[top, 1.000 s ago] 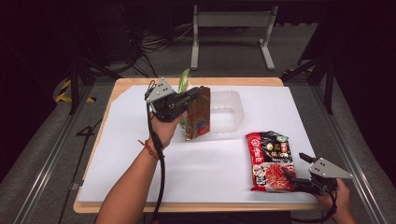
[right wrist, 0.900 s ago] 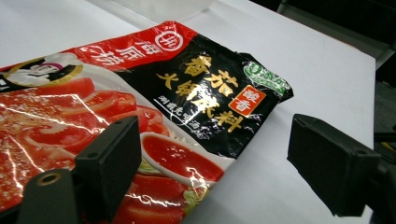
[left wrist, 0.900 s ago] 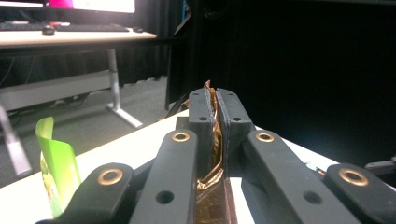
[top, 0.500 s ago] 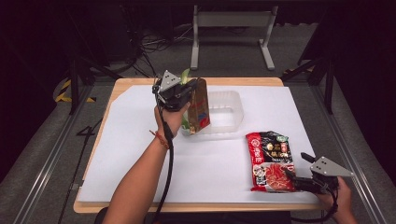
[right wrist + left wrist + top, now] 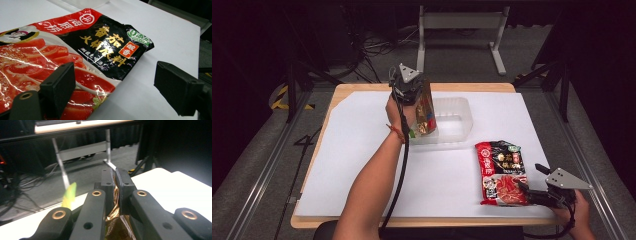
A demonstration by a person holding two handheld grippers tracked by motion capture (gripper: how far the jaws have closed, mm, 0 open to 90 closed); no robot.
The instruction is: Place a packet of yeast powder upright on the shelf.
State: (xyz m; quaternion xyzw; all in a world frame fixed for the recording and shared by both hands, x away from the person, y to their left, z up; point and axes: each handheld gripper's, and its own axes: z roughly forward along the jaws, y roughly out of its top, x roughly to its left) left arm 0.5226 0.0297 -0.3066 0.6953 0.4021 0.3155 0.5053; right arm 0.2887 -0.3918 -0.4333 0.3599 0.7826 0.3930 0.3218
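My left gripper point(image 5: 418, 93) is shut on the top edge of a gold and brown snack bag point(image 5: 426, 114). The bag hangs upright over the left end of a clear plastic tub point(image 5: 460, 119) at the back of the table. In the left gripper view the crinkled gold foil point(image 5: 115, 212) is pinched between the pads point(image 5: 108, 181). A red and black soup-base packet point(image 5: 502, 172) lies flat at the front right. My right gripper point(image 5: 532, 178) stands open at its near right corner, one jaw over the packet point(image 5: 100, 47) and the other over bare paper.
White paper point(image 5: 362, 150) covers the wooden table point(image 5: 337, 95). A blurred yellow-green flap point(image 5: 69, 195) shows beside the left jaws. Beyond the far edge are a metal stand point(image 5: 462, 22) and floor cables point(image 5: 377, 47). The person's left forearm point(image 5: 372, 185) crosses the table's middle.
My left hand has carried the bag right and away, from the tub's left side to over its left end. The bag now hangs more upright. The right gripper has not moved.
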